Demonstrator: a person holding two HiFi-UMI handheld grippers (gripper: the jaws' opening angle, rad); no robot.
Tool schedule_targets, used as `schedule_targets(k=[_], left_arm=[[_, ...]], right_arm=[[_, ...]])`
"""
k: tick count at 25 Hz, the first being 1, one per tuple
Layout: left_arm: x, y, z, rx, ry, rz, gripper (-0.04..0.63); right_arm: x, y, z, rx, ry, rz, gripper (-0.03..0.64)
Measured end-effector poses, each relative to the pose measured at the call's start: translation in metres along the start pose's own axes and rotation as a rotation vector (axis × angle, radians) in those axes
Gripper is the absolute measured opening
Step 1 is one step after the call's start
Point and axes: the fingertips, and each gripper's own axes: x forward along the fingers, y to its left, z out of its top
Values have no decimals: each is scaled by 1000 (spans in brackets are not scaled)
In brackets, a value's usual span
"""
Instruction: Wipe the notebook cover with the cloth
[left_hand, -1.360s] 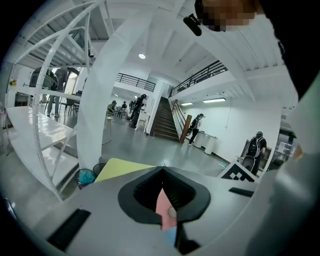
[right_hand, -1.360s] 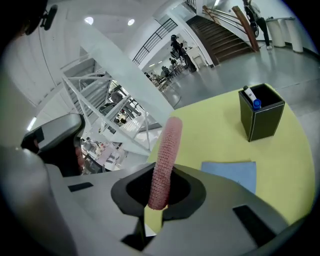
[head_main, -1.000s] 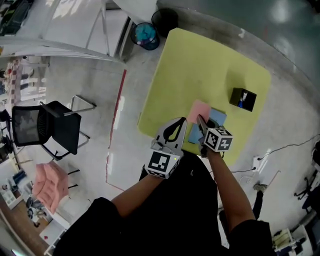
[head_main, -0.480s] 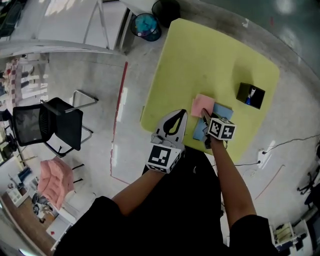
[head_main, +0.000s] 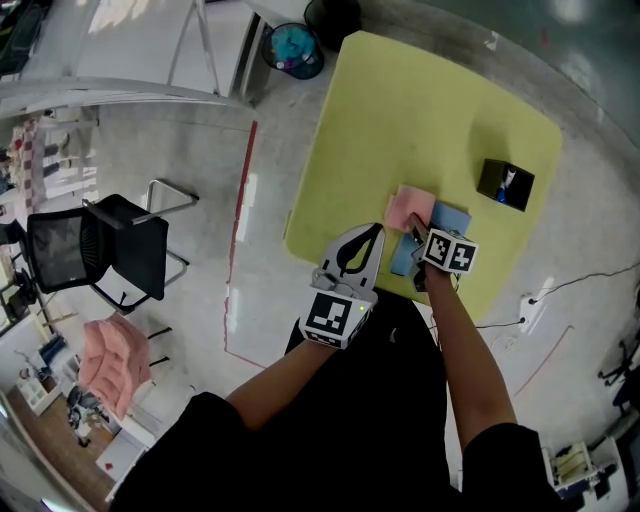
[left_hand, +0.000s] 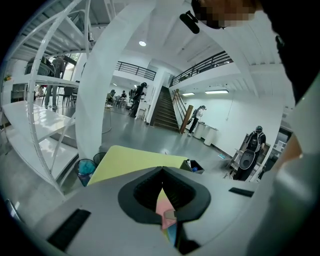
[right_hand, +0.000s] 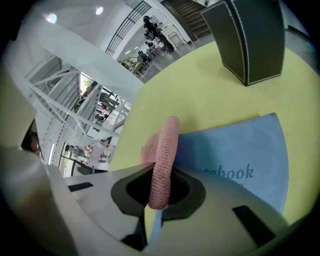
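Right gripper view: right claw (right_hand: 161, 175) pinches cloth (right_hand: 167, 142) on notebook (right_hand: 240, 150); black box (right_hand: 250, 40) beyond; left claw (left_hand: 162, 172) closed.

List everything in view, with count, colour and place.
Table: 1, yellow-green, centre.
Notebook: 1, blue, near edge of table.
Cloth: 1, pink, at notebook's left edge.
Box: 1, black, on table beyond notebook.
Bins: 2, one black, one with teal contents, on floor at table's far corner.
Chair: 1, black, on floor at left.
Left tool: 1, grey, shut, empty, left of notebook.
Right tool: 1, grey, shut on cloth.
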Motion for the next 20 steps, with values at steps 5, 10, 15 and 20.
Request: schedule_targets(k=[5,10,15,20], left_arm=[[-1,-10,1,23,4,-29,6],[-2,-15,-1,26,10,-30,6],[-3,-17,1,34,14,-38,6],[-1,-20,-1,36,16,-41,6]], right_arm=[[-2,-2,0,9,-2,18,35],[-3,-2,0,10,7,22,35],[-6,-3,1,24,4,15,35],[-10,-12,1,28,-1,15,35]])
